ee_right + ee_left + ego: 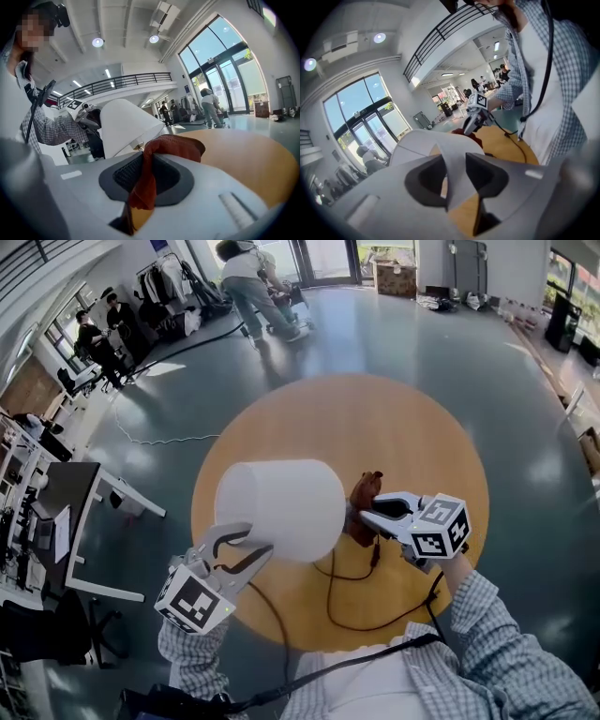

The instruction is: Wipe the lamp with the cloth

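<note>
A lamp with a white shade (pixel 281 507) lies tilted on the round orange table (pixel 375 418). My left gripper (pixel 246 542) is at the shade's near left rim. In the left gripper view the shade's thin rim (pixel 452 173) runs between the jaws, and the pads are closed on it. My right gripper (pixel 367 512) is just right of the shade, shut on a rust-brown cloth (pixel 364 491). In the right gripper view the cloth (pixel 168 145) hangs bunched out of the jaws, close to the shade (pixel 124 124). The lamp's base is hidden behind the shade and the cloth.
The lamp's black cord (pixel 352 615) loops over the near part of the table. A dark desk (pixel 66 512) stands to the left on the grey floor. A person (pixel 248 282) stands far off near the glass doors, and others sit at the far left (pixel 94 343).
</note>
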Available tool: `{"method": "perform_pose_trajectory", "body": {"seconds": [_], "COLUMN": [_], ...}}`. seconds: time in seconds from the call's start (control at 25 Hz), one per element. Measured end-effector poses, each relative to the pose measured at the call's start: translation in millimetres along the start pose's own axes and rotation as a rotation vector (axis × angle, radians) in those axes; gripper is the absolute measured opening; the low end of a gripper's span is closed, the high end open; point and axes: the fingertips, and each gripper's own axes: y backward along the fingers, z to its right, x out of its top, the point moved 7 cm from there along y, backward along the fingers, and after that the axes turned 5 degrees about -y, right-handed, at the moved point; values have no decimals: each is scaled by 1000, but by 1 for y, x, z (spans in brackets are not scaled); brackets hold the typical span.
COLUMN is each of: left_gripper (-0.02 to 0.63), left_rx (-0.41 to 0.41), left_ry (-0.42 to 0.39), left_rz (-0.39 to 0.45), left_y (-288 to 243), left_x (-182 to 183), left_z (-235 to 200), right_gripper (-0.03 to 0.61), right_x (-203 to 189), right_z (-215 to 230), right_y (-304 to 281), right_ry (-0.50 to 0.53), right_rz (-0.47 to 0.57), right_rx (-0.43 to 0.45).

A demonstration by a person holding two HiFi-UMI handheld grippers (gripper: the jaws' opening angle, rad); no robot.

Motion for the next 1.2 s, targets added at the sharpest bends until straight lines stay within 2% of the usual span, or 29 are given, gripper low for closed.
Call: {"method": "perform_pose_trajectory", "body": {"seconds": [0.12,0.28,0.4,0.48,0.56,0.72,0.84,0.96,1.08,1.2], "left_gripper": [132,130,130,130,130,130,130,132,132,133], "left_rx": [48,90,111,113,117,127,132,128,128,125], "left_ry": [73,161,209,229,249,282,288,278,267,258], "left_rz": [30,61,77,72,73,80,81,81,82,80], "left_y": [8,18,23,26,27,29,30,29,28,25], "left_x": [-13,-32,-43,-42,-43,-48,-48,-45,-43,-43], "left_z": [4,10,11,11,10,5,5,4,2,0], "right_gripper": [64,64,63,64,64,63,63,63,63,63], "right_x": [-6,-13,-18,-24,-29,-31,-44,-64,-76,-76], "right_z": [-11,-28,-36,-35,-29,-11,13,41,60,68], "right_y": [-41,-88,-113,-124,-129,-124,-108,-83,-61,-53], "right_ry": [3,43,116,167,172,90,78,15,-67,-99], "right_rz": [-45,-109,-154,-191,-211,-209,-275,-326,-310,-289], "right_rx": [84,137,150,125,80,38,-59,-151,-198,-211]}}
